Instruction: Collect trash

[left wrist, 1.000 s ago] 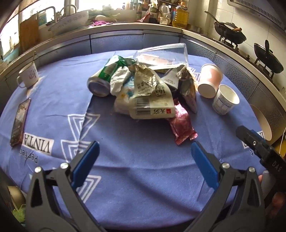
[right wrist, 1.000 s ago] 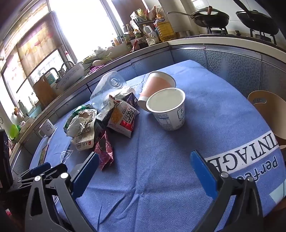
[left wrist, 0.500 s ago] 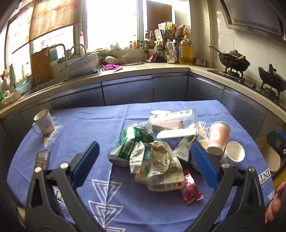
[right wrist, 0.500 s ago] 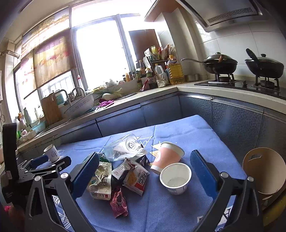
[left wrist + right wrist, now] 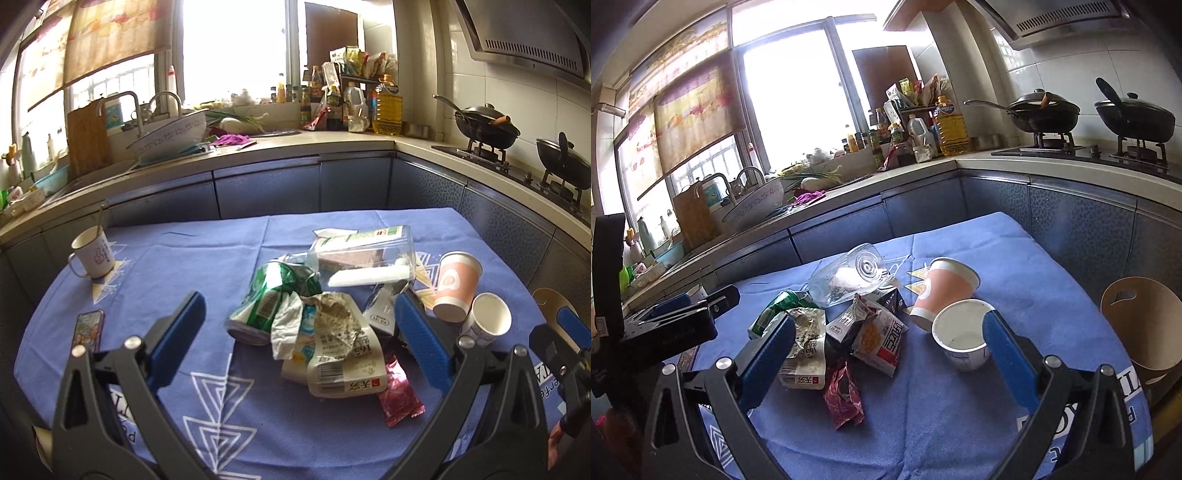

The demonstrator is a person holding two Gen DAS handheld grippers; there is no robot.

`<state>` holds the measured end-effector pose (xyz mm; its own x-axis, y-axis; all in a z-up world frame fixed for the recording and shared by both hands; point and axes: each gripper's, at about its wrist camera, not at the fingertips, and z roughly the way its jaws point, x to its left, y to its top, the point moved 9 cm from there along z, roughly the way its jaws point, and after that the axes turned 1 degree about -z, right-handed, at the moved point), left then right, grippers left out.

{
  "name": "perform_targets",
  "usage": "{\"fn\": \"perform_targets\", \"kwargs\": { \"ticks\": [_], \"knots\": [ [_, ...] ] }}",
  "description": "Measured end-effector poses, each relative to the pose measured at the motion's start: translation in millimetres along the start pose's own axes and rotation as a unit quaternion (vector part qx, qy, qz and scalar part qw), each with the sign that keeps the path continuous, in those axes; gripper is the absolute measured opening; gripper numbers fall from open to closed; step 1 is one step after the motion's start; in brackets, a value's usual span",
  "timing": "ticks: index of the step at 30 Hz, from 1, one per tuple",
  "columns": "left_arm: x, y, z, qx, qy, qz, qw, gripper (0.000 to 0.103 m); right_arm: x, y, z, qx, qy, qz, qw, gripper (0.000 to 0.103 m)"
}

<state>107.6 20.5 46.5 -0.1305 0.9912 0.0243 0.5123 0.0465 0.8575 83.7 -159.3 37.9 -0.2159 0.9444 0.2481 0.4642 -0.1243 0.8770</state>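
Note:
A pile of trash lies mid-table on the blue cloth (image 5: 184,258): a crushed green can (image 5: 266,299), a crumpled white wrapper (image 5: 340,354), a clear plastic box (image 5: 365,258), a pink foil wrapper (image 5: 397,391), a pink paper cup (image 5: 456,288) on its side and a white cup (image 5: 487,323). My left gripper (image 5: 299,343) is open and empty, held above the near side of the pile. My right gripper (image 5: 886,354) is open and empty, near the white cup (image 5: 962,338) and a red-white carton (image 5: 881,338); the pink cup (image 5: 945,288) lies behind.
A white mug (image 5: 92,254) with a spoon and a phone (image 5: 88,328) sit at the table's left. A tan bin (image 5: 1141,321) stands off the right edge. Blue cabinets, a sink and a stove with woks (image 5: 487,125) ring the table.
Both grippers have risen and tilted up, away from the table; the views now take in the counter and window. Both stay open and the trash has not moved.

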Motion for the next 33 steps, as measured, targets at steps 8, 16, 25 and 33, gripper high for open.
{"fn": "perform_targets", "kwargs": {
  "ticks": [8,16,25,33],
  "knots": [
    [8.1,-4.0,-0.7,-0.006,0.005,0.001,1.0000,0.098,7.1,-4.0,2.5,0.009,0.013,-0.003,1.000,0.087],
    [10.5,-5.0,-2.2,-0.012,0.008,0.001,0.9999,0.098,2.9,-8.9,6.3,0.022,0.019,0.016,0.999,0.080],
    [16.2,-10.5,2.0,0.001,0.004,-0.012,0.9999,0.098,-3.3,-18.1,9.6,0.041,0.020,0.032,0.998,0.079],
    [20.1,-14.6,7.0,0.012,0.001,-0.020,0.9997,0.098,-12.5,-32.7,11.4,0.065,0.017,0.043,0.997,0.079]
  ]
}}
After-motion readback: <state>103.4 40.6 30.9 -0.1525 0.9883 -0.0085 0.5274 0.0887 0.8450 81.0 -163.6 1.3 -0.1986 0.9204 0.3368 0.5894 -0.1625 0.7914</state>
